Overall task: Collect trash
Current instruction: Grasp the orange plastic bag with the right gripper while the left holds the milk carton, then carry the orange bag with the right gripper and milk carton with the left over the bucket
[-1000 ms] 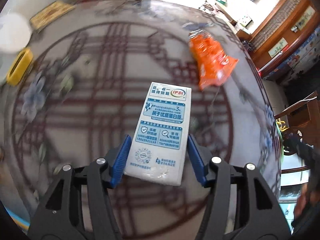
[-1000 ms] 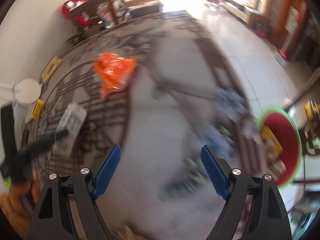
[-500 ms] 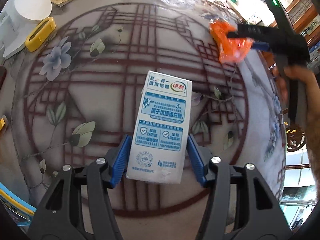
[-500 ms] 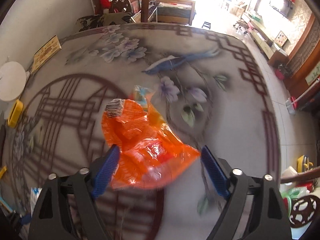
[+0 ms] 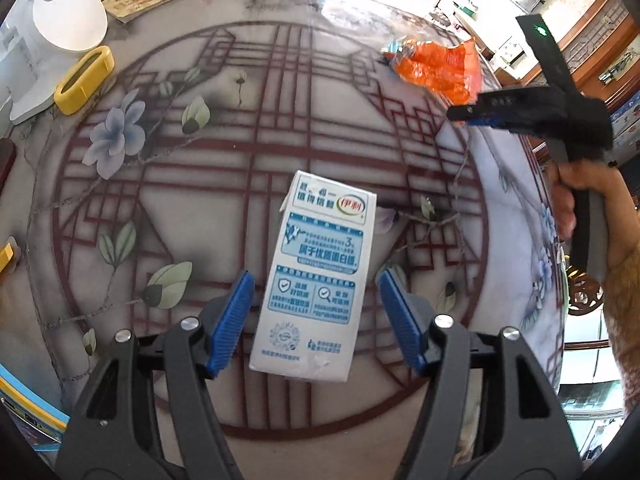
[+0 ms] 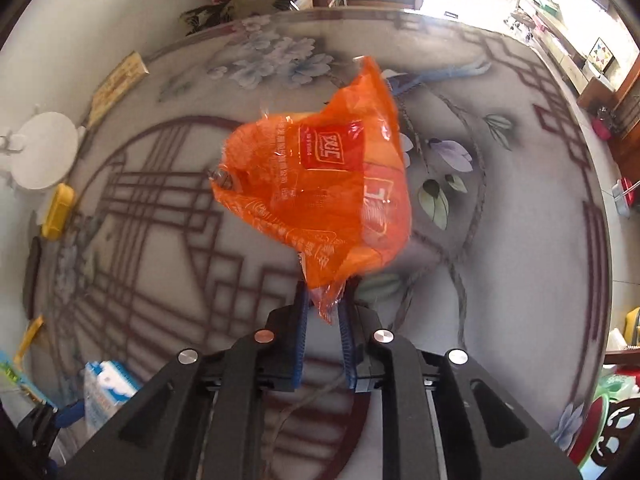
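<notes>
Left wrist view: the left gripper (image 5: 316,314) is standing open, its blue pads flanking the carton (image 5: 320,284) on the table (image 5: 224,184) — small gaps showing on both sides.

Right wrist view: the right gripper (image 6: 323,320) is pinching the orange wrapper (image 6: 320,196) by its lower corner — the rest is sticking up over the table.

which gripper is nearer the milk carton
Left. The left gripper is open with the milk carton lying between its fingers on the table. The right gripper is off toward the table's far right, shut on the orange plastic bag.
</notes>
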Available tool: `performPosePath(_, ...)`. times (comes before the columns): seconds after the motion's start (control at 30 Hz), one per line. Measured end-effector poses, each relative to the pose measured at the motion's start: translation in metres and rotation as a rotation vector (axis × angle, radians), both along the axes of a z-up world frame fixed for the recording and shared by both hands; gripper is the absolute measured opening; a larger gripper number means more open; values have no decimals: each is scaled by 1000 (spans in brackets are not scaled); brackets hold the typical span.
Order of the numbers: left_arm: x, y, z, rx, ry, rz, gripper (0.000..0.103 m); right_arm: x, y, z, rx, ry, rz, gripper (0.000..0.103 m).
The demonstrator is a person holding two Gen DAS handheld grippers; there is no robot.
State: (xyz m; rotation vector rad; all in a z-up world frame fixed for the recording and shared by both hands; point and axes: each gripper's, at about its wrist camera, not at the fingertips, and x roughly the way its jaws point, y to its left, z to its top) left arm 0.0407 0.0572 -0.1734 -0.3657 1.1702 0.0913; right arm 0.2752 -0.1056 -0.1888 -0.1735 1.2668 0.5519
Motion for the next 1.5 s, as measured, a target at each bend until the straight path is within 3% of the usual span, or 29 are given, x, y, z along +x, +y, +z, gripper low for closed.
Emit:
performPosePath(0.17, 4, -3, -3, -9, 1, -9, 63, -35, -9, 21, 36, 0, 22, 14)
performPosePath(0.3, 6, -4, -7, -33, 5, -5, 51, -63, -17, 23, 44, 37, 31, 14)
performPosePath(0.33, 6, -4, -7, -41, 4, 0, 51, -69, -18, 22, 41, 47, 35, 19)
performPosePath(0.4, 4, -4, -7, -48, 2, 4, 51, -80, -21, 20, 17, 48, 27, 45)
performPosePath(0.43, 4, -3, -7, -48, 2, 5, 51, -85, -23, 22, 14, 28, 11, 71)
performPosePath(0.47, 4, -3, -7, -47, 2, 6, 51, -88, -27, 28, 15, -1, -7, 75)
performPosePath(0.53, 4, -1, -8, -46, 1, 12, 51, -90, -28, 36, 15, -40, -7, 75)
performPosePath(0.67, 5, 0, -8, -44, -4, 14, 51, -86, -4, 50, -58, -142, 101, 89)
performPosePath(0.83, 6, 1, -8, -52, -4, 14, 51, -76, 42, 32, -170, -219, 250, 89)
performPosePath(0.9, 6, 2, -8, -56, -4, 18, 51, -71, 53, 15, -234, -223, 279, 82)
performPosePath(0.93, 5, 3, -8, -57, -5, 20, 51, -69, 54, 7, -247, -207, 285, 67)
performPosePath(1.17, 5, 3, -8, -54, -9, 25, 51, -71, 28, 28, -129, -202, 186, 63)
performPosePath(1.5, -1, -6, 5, -53, -34, 12, 51, -132, -19, 67, -20, -170, 31, 63)
